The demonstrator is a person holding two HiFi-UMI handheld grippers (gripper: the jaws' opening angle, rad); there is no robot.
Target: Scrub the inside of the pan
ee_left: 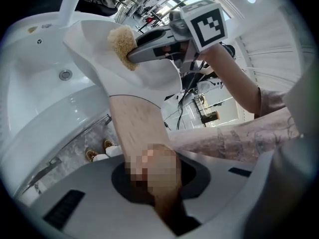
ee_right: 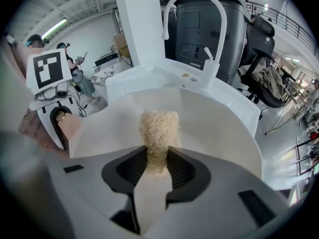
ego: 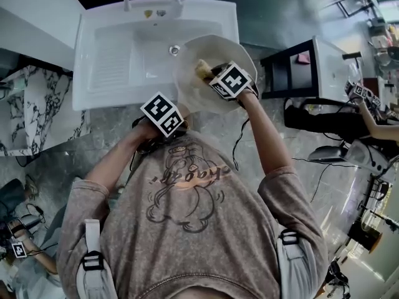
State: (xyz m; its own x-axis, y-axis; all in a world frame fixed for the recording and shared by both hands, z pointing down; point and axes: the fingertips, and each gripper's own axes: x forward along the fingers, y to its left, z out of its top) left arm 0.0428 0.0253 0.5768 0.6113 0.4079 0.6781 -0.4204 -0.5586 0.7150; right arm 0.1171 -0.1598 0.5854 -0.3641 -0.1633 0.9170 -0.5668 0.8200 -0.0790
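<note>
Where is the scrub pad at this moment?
In the right gripper view, the scrub pad is pinched in the right gripper, against the inside of the pan held over the sink.

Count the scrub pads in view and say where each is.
1. The scrub pad is in the right gripper, against the inside of the pan. Others may be hidden behind the pan.

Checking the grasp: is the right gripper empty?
No, the right gripper is shut on a scrubber that touches the inside of the pan.
</note>
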